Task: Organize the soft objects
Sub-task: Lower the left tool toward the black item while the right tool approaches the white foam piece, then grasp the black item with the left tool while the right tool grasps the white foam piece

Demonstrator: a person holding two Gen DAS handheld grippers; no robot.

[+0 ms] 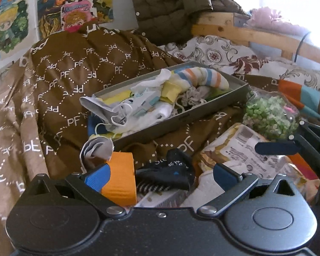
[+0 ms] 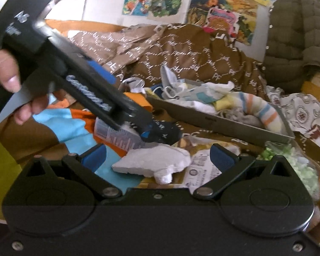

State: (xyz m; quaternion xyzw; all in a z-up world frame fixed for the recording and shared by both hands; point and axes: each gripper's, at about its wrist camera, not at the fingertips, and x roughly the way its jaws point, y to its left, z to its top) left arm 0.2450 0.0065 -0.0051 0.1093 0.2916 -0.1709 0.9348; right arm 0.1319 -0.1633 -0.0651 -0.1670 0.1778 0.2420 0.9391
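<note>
A black sock (image 1: 166, 173) lies on the brown quilt between the wide-apart blue pads (image 1: 98, 177) of my left gripper (image 1: 162, 177), which is open around it. In the right wrist view the left gripper's tip (image 2: 146, 128) rests against the same black sock (image 2: 164, 133). A grey tray (image 1: 181, 119) behind it holds a striped sock (image 1: 202, 77), face masks (image 1: 117, 111) and other small cloths. My right gripper (image 2: 157, 155) is open just above a white foam piece (image 2: 153, 164). One of its blue fingers (image 1: 275, 148) shows at the right of the left wrist view.
An orange block (image 1: 121, 177) sits by the left finger. A bag of green pellets (image 1: 271, 115) and a yellow packet (image 1: 245, 153) lie right of the tray. A hand (image 2: 6, 70) holds the left gripper. A padded jacket (image 1: 172, 6) and a wooden bed rail (image 1: 245, 34) stand behind.
</note>
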